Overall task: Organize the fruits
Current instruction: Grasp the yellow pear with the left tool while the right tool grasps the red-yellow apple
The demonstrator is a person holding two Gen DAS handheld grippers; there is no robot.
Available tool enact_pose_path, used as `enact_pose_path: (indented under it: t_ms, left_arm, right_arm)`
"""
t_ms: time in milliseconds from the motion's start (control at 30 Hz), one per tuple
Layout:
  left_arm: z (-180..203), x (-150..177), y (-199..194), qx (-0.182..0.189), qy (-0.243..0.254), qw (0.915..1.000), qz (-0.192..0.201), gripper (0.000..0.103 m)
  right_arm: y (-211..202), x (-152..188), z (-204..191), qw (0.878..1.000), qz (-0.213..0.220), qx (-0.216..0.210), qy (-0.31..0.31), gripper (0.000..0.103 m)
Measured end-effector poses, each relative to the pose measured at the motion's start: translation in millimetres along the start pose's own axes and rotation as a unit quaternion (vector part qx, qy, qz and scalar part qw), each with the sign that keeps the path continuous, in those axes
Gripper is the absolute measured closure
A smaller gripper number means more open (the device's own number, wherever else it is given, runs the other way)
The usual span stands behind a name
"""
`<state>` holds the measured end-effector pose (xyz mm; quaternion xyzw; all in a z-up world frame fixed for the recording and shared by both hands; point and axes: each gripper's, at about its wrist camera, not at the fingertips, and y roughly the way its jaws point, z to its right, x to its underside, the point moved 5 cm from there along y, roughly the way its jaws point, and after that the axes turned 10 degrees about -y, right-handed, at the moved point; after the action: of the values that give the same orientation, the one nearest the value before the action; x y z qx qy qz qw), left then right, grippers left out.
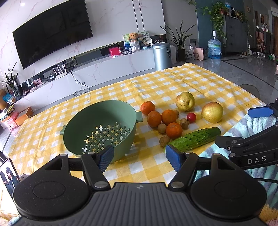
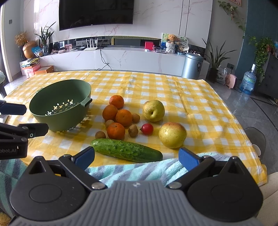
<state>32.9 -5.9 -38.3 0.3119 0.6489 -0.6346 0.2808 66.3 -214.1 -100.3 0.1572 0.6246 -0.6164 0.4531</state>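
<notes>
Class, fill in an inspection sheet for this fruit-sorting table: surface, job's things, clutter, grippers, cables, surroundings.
Surface: table under a yellow checked tablecloth, creased.
Job's things: empty green colander; four oranges clustered beside it; two yellow-red apples; one small red fruit; small brown round fruits among the oranges; cucumber nearest the edge.
Clutter: striped fleece cloth at the near edge; phone at far left.
Grippers: left gripper open, empty; right gripper open, empty.
Cables: black cord hanging from the TV cabinet.
Surroundings: wall television, metal bin, houseplants, water bottle.
</notes>
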Motion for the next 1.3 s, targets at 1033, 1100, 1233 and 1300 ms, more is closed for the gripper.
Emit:
enact_pose_path:
  t_ms: [1033, 1100, 1233, 1300]
  left_arm:
    - [39, -42, 46, 0.135, 0.009, 0.9907, -0.011, 0.052]
    - [44, -47, 55, 0.143, 0.011, 0.9895, -0.017, 0.052]
    - [56, -57, 70, 0.165, 0.023, 0.9856, -0.029, 0.052]
    - [64, -61, 79, 0.168, 0.039, 0.9845, -0.032, 0.052]
  right_arm:
    - [50, -20, 72, 0.999, -0.032, -0.028, 0.023, 0.017]
    - [59, -23, 79, 0.998, -0.049, -0.032, 0.008, 0.018]
    - [76, -31, 89, 0.996, -0.071, -0.053, -0.027, 0.019]
    - [88, -35, 93, 0.993, -0.085, -0.060, -0.049, 0.019]
